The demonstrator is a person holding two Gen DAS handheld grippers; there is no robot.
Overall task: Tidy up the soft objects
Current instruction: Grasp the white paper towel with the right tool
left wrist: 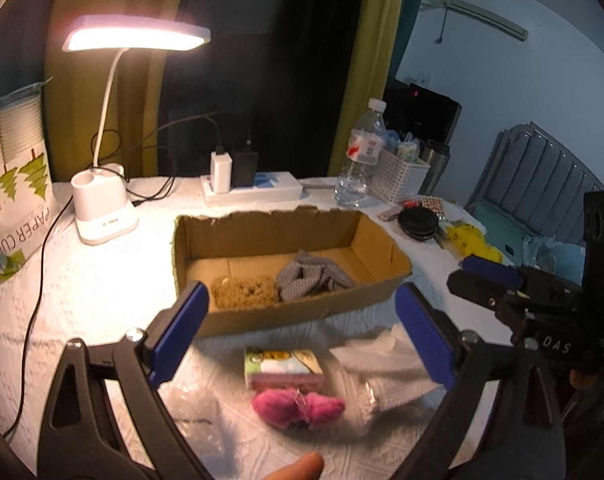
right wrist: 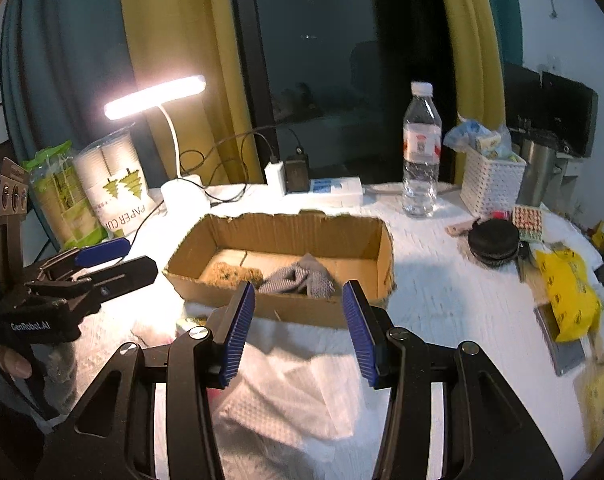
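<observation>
An open cardboard box (left wrist: 382, 292) (right wrist: 285, 308) sits mid-table and holds a grey knit cloth (left wrist: 310, 280) (right wrist: 302, 278) and a tan fuzzy piece (left wrist: 241, 290) (right wrist: 229, 272). In front of it lie a pink fluffy keychain (left wrist: 297, 406), a small tissue pack (left wrist: 281, 368) and a white waffle cloth (left wrist: 386, 376) (right wrist: 293, 396). My left gripper (left wrist: 302, 332) is open and empty above the tissue pack and keychain. My right gripper (right wrist: 297, 332) is open and empty above the white cloth, near the box's front wall.
A lit desk lamp (left wrist: 105, 220) and paper cup pack (left wrist: 17, 184) stand at the left. A power strip (left wrist: 253, 190), water bottle (left wrist: 360, 156) and white basket (left wrist: 400, 178) line the back. A black round case (right wrist: 494, 242) and yellow bag (right wrist: 566, 296) lie at the right.
</observation>
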